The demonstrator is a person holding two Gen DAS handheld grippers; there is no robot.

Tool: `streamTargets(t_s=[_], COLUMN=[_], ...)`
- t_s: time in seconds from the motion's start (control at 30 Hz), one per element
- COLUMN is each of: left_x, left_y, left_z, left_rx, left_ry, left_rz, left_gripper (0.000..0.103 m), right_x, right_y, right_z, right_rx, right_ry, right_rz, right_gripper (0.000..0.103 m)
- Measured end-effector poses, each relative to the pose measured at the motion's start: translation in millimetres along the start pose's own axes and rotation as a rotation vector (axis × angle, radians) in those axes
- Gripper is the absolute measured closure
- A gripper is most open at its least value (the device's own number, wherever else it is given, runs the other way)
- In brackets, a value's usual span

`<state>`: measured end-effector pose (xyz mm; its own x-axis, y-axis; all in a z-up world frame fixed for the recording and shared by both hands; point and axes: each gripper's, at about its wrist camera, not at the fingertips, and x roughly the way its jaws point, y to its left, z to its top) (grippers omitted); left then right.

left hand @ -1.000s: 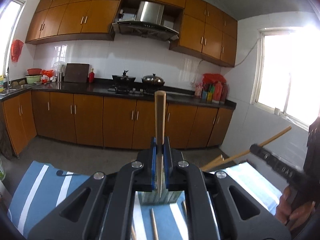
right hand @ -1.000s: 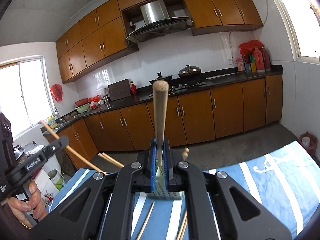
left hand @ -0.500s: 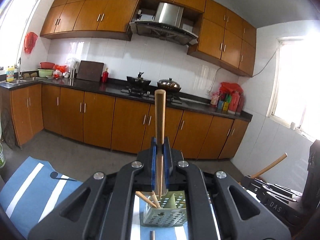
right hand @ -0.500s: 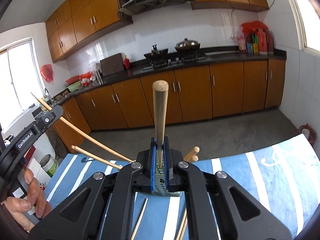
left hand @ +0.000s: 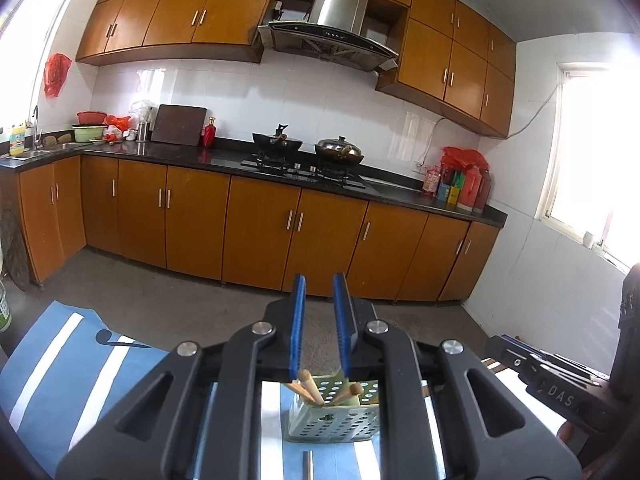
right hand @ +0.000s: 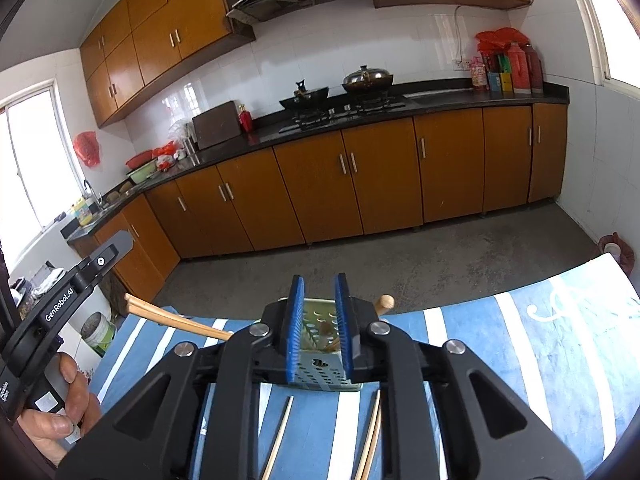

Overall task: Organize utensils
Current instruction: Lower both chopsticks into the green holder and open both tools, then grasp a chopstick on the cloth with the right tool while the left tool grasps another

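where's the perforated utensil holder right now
The perforated utensil holder stands on the blue striped cloth, low and centre in both wrist views, just beyond each gripper's fingertips, with wooden chopsticks leaning inside it.

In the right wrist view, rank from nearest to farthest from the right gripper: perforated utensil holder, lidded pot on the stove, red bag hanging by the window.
1. Perforated utensil holder, just beyond the right gripper, whose jaws are opening.
2. Lidded pot, on the stove, centre-right.
3. Red bag, far left by the window.

My blue pads (left hand: 298, 324) on black arms; pale green perforated holder (left hand: 334, 420), tan chopsticks (right hand: 276, 438), blue-and-white striped cloth (right hand: 500, 356), orange-brown cabinets (left hand: 260, 232).
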<state>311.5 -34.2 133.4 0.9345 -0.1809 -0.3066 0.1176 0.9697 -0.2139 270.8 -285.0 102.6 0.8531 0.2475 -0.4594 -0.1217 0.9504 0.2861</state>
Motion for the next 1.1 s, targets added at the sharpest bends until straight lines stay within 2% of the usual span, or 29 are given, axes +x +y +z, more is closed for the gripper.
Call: streamTargets(t_s=[0.2,0.33,0.43,0.53,0.8,0.9,1.1], left_x=[-29,-57,-77,-87,-72,-66,-64], left_y=[4,13,30,48,88,92,92], left_z=[3,-6,-28,-59,-157,-182,-204], left_rx=[-0.003,0.022,0.038,0.063,0.07,0.072,0.067], left_ry=[-0.023,-0.018,0.015,0.071,0.319,0.384,0.444], left_rz=[0.009,0.028,0.063,0.112,0.171,0.174,0.166], left_gripper=[0.081,0.079,0.077,0.076,0.076,0.076,0.076], right_x=[-31,-54,-61,-54,17,31,41], right_y=[2,-7,-18,-28,-42,-37,-29], right_z=[-3,-24,-48,-80,-182,-206,-216], right_rx=[-0.022,-0.018,-0.018,-0.028,0.014,0.031,0.015], right_ry=[-0.051,-0.055,-0.033,0.034,0.339,0.399,0.417], right_rz=[-0.022,-0.052,-0.093,-0.132,-0.133,-0.113,-0.114], right_gripper=[0.086,0.086,0.086,0.086,0.086,0.086,0.086])
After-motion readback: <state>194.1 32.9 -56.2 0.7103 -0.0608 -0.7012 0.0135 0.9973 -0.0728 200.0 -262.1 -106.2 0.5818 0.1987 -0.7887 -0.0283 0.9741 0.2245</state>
